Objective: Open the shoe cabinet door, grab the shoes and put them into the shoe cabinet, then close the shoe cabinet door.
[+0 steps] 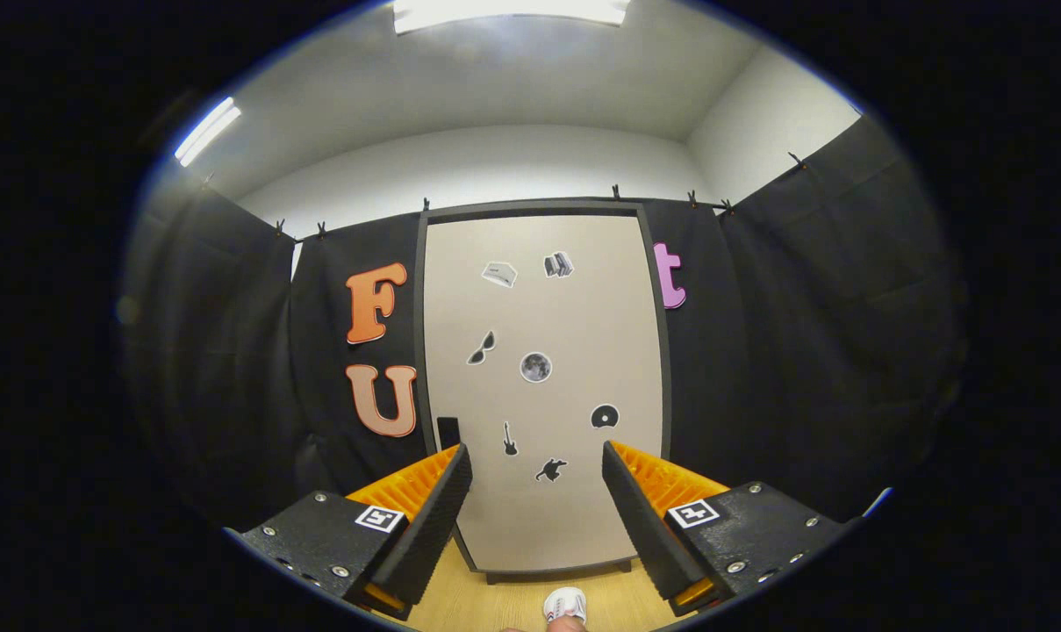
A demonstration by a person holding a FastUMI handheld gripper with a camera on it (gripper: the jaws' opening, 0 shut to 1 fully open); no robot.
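**Plainly: cabinet door shut, shoe on the floor, tongs spread apart**

Ahead of the gripper [537,474], a tall shoe cabinet [543,386] is seen standing upright against the black cloth wall [802,351]. Its pale door [583,333] is closed, flat within a dark frame, and several small stickers [536,367] are scattered across it: a round grey one near the middle, a pair of sunglasses at about 10 o'clock from that, two small pictures at 12 o'clock near the top, a disc at 4 o'clock, and a guitar and a dark figure at 6 o'clock, between the fingertips. A small dark handle [448,432] is set at the door's left edge, at roughly 8 o'clock from the round sticker and just above the left fingertip.

The tongs are held wide open; nothing is pressed between the two fingers, and the lower part of the door is seen through the gap.

A white shoe [565,604] is placed on the wooden floor [486,601], at 6 o'clock from the cabinet's foot, between the fingers and nearer the camera than their tips. Something pale is touching its near end, too little of it seen to be identified.

Above the cloth, a white wall [495,167] and ceiling lights [508,10] are visible at 12 o'clock.
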